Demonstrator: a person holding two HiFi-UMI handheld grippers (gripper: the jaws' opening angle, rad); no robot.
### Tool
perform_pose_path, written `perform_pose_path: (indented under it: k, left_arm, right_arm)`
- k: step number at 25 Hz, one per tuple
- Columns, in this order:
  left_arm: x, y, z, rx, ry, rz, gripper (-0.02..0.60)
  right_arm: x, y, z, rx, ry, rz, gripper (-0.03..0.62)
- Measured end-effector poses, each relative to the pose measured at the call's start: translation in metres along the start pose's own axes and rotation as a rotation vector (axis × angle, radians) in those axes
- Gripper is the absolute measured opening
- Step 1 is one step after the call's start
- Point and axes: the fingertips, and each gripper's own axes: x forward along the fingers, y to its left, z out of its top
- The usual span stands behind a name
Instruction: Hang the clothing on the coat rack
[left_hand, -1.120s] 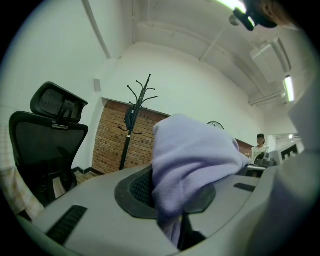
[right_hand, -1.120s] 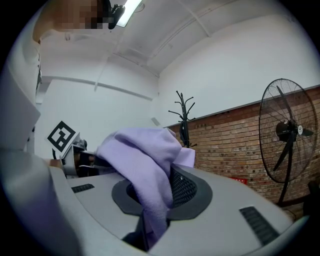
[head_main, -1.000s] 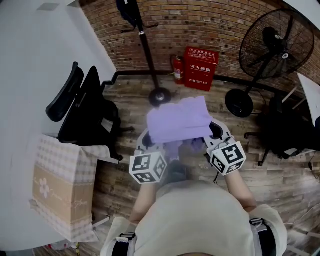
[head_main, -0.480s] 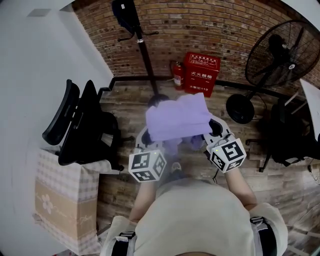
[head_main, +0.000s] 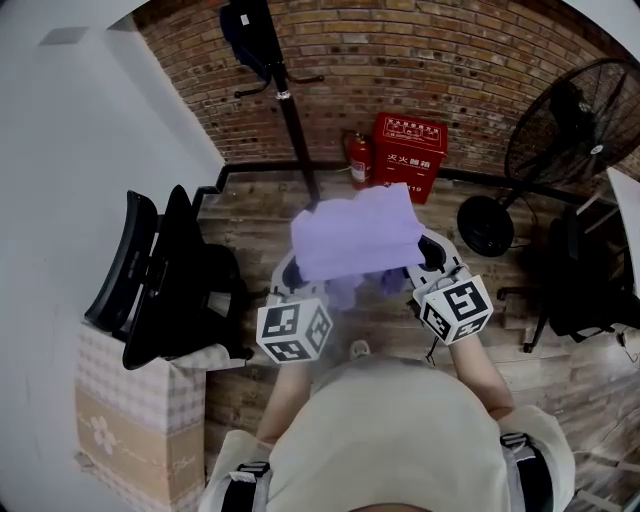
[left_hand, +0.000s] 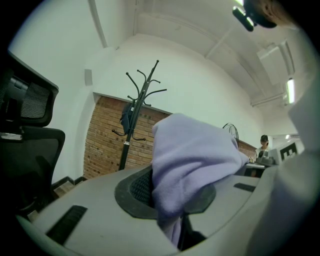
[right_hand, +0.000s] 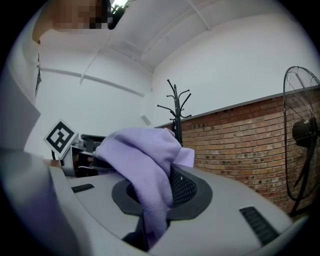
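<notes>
A lilac garment (head_main: 357, 236) is stretched between my two grippers in front of the person's chest. My left gripper (head_main: 292, 285) is shut on its left edge, the cloth (left_hand: 187, 165) bunched between the jaws. On the right edge my right gripper (head_main: 432, 268) is shut too, with the fabric (right_hand: 145, 167) draped over its pads. The black coat rack (head_main: 288, 110) stands ahead by the brick wall, a dark item hanging on its top (head_main: 245, 28). Its hooks also show in the left gripper view (left_hand: 141, 90) and the right gripper view (right_hand: 176, 107).
A black office chair (head_main: 165, 275) and a checked bag or box (head_main: 135, 425) stand to the left. A red fire-equipment box (head_main: 410, 158) and extinguisher (head_main: 358, 160) sit by the wall. A large floor fan (head_main: 570, 120) and another dark chair (head_main: 585, 285) are on the right.
The view has shifted forward toward the coat rack; the rack's base has slipped behind the garment. Both grippers keep the same hold on the cloth.
</notes>
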Motion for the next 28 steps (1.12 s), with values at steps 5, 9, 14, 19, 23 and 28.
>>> perform_pose_path:
  k: [5,9,14,19,23,28]
  left_arm:
    - [0.026,0.024,0.009,0.002,-0.007,0.001,0.061]
    - [0.041,0.041,0.016,0.009,-0.009,-0.002,0.062]
    - [0.058,0.057,0.021,0.007,-0.004,-0.008,0.063]
    - [0.078,0.062,0.027,0.016,-0.006,-0.016,0.063]
    - [0.101,0.066,0.030,0.029,-0.009,-0.017,0.063]
    - [0.138,0.075,0.036,0.031,-0.024,0.001,0.063]
  right_arm:
    - [0.036,-0.008,0.001,-0.004,-0.008,-0.002,0.051]
    - [0.061,-0.012,0.001,0.001,-0.014,-0.003,0.051]
    - [0.084,-0.016,0.005,-0.008,-0.015,-0.004,0.051]
    - [0.100,-0.029,0.008,-0.024,-0.011,-0.008,0.051]
    - [0.117,-0.046,0.007,-0.039,-0.002,-0.002,0.051]
    - [0.150,-0.074,0.007,-0.054,-0.007,0.027,0.051]
